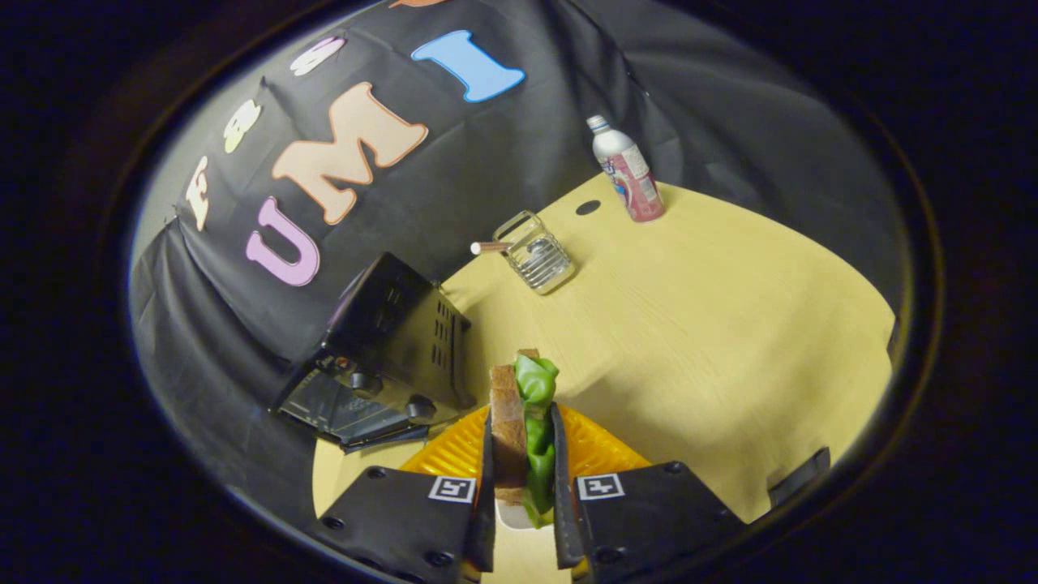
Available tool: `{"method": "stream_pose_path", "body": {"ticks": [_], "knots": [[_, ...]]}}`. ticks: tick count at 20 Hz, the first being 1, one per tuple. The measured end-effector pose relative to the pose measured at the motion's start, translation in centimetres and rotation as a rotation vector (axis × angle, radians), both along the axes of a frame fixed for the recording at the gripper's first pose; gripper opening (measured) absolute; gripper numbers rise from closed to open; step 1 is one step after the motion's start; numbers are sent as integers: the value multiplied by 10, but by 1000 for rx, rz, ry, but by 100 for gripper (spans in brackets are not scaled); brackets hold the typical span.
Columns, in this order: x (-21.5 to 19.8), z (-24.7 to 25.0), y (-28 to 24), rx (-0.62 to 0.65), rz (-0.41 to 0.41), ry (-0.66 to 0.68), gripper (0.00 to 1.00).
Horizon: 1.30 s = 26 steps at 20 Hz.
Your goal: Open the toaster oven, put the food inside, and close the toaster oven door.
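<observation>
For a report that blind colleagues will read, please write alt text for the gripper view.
The gripper is shut on a sandwich of brown bread and green lettuce, held over an orange plate on a yellow table. Beyond the fingers, to the left, stands a black toaster oven; farther off are a small metal rack and a bottle.

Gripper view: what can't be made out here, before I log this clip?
- Toaster oven interior: the door hangs open, but it faces away, so the cavity is hidden.
- Orange plate: mostly covered by the gripper and the sandwich it clamps.
- Sandwich's lower end: hidden between the fingers.
- Bottle label: too small.
- Metal rack: contents unclear.
</observation>
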<state>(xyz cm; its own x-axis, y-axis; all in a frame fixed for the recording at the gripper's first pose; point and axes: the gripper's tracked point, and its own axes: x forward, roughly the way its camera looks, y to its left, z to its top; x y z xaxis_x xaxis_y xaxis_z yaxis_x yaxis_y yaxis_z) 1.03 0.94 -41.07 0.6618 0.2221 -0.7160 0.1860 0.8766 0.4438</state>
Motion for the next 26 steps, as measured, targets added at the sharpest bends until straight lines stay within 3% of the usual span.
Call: {"method": "stream_pose_path", "body": {"ticks": [5,10,17,26], "knots": [[0,59,33,163,-39,-68,31],[-18,70,117,352,-24,-19,31],[-30,41,238,507,7,84,31],[29,-26,307,602,-129,84,31]]}}
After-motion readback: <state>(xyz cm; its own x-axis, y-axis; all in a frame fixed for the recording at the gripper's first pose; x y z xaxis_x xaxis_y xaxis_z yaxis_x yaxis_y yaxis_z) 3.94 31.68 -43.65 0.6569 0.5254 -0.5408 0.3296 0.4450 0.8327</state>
